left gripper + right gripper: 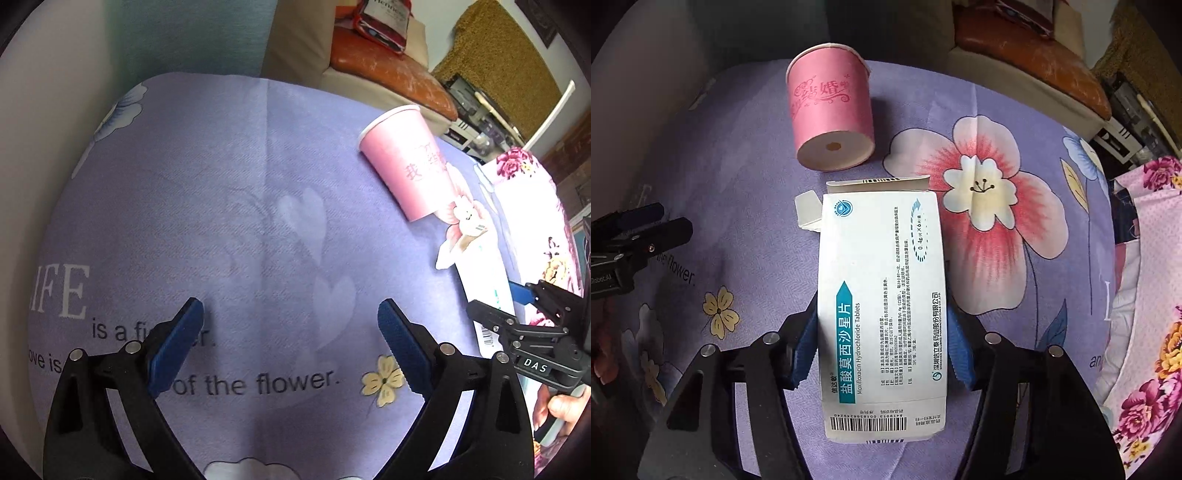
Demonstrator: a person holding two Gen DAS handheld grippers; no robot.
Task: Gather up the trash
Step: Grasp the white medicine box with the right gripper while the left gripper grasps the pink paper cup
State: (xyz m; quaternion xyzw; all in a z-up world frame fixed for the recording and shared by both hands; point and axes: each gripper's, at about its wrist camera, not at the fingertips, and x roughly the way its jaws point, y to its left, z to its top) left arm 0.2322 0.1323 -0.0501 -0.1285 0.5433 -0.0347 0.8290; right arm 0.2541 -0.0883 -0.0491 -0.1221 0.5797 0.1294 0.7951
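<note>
A pink paper cup lies on its side on the purple flowered cloth, its base toward the right camera. It also shows in the left wrist view. A white medicine box with its far flap open lies just in front of the cup. My right gripper is shut on the medicine box, a blue pad against each long side. In the left wrist view the box and right gripper show at the right edge. My left gripper is open and empty over bare cloth.
The cloth carries printed words and flowers. A pink floral fabric lies at the right. Behind the cloth stand a cushioned seat with an orange pad and a red packet, plus clutter.
</note>
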